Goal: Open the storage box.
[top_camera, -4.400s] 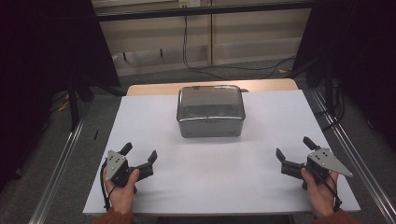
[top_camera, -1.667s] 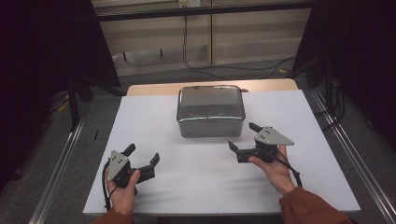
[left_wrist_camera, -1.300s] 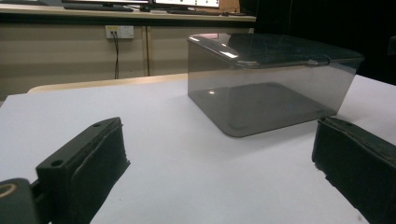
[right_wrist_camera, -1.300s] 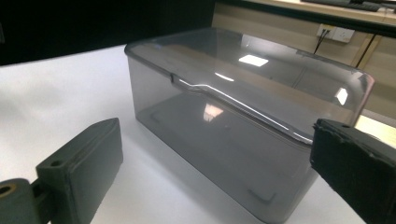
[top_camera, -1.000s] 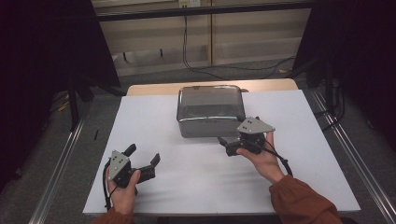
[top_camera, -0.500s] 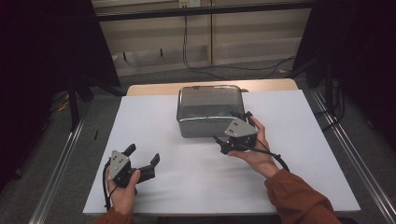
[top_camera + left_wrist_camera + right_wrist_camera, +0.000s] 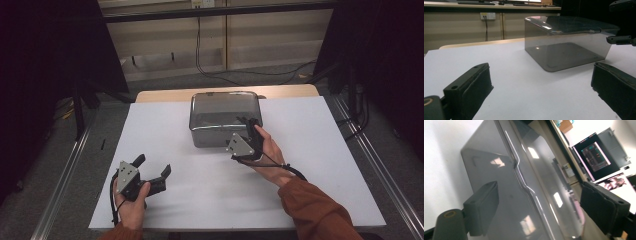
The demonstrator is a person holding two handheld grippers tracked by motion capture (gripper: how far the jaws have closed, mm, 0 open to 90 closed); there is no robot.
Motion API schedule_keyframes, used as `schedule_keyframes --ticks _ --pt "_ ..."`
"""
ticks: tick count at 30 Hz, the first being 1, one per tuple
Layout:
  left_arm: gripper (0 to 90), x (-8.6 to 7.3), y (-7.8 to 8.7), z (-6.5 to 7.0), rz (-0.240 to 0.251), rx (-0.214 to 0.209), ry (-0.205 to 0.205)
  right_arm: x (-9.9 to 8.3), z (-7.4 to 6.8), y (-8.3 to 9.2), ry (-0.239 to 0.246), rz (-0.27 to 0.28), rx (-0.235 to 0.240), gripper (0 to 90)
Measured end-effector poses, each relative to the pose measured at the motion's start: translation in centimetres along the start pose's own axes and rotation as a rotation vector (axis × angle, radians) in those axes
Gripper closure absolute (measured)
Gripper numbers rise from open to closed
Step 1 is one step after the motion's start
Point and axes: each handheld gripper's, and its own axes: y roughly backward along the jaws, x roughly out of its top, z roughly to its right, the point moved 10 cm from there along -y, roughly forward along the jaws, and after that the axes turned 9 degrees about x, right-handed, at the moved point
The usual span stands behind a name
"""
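Straddled lid edge of smoky translucent plastic box (image 7: 224, 116) with right gripper (image 7: 248, 131), jaws closing, not yet gripping; best seated squarely before clamping.

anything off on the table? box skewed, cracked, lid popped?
Nothing stands out. The smoky translucent box sits flat and square on the white sheet, lid seated, looks empty, no cracks or spills. Right tongs straddle its lid edge, not yet clamped; left tongs rest open.
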Motion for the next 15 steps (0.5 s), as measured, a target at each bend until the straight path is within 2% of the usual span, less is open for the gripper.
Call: schedule_keyframes --ticks 2,6,15 --pt "2.7 0.04 0.01 0.08 0.002 -0.002 0.000 0.11 -0.05 -0.15 0.022 -0.001 -0.008 16.9" --pt "2.7 0.00 -0.01 0.05 0.000 0.000 -0.005 0.15 -0.19 -0.39 0.098 -0.022 -0.034 19.8" --pt "2.7 -0.01 -0.02 0.11 -0.001 -0.007 -0.008 0.02 -0.74 -1.07 0.184 -0.045 -0.051 27.0"
